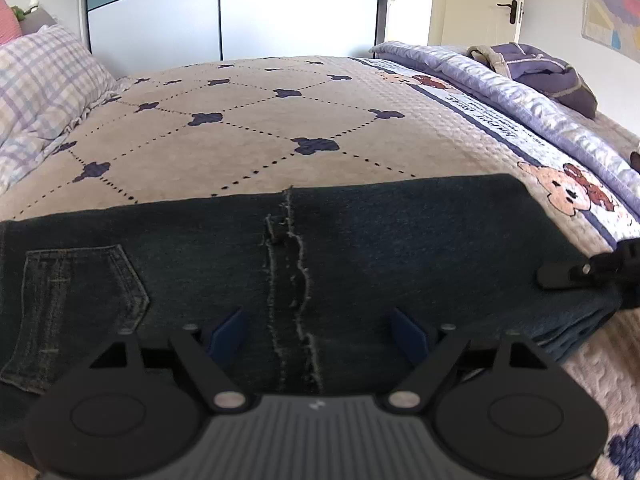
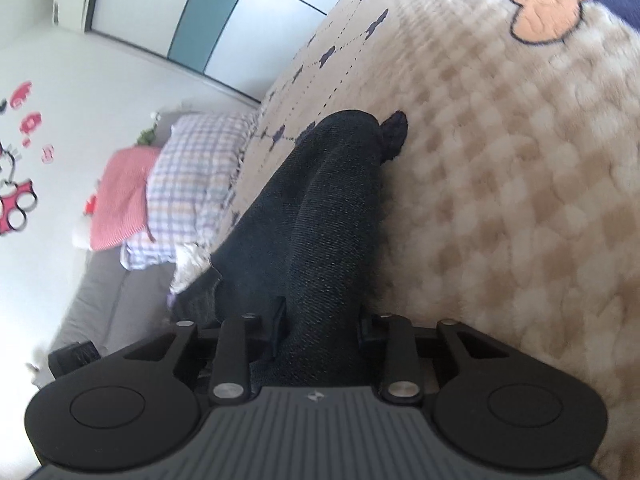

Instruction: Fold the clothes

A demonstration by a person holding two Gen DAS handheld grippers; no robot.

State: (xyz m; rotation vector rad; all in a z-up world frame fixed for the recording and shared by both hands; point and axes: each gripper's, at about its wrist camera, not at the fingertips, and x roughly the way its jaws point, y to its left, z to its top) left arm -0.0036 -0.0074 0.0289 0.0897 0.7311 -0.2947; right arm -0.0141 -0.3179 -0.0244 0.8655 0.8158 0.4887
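dark denim jeans (image 1: 360, 248) lie folded across the near part of the bed (image 1: 248, 152), on a beige quilted cover with a navy clover pattern, a back pocket (image 1: 80, 300) showing at the left and a frayed seam running down the middle. the left gripper (image 1: 318, 330) hovers just over the denim with its blue-tipped fingers (image 1: 228, 332) spread wide to either side of the seam, gripping nothing. the right gripper (image 2: 322, 320) is at the folded right end of the jeans; in its own view a thick fold of the dark cloth runs between its fingers, which press on it from both sides, so it is grasping the jeans. in the left wrist view its black finger (image 1: 560, 276) lies on the denim's right end. farther out, a checked lilac pillow (image 1: 36, 92) sits at the head of the bed, a lilac quilt (image 1: 520, 92) lies along the far side with a purple garment (image 1: 552, 68) bunched on it, and a wardrobe with pale and teal panels (image 1: 232, 4) stands behind.
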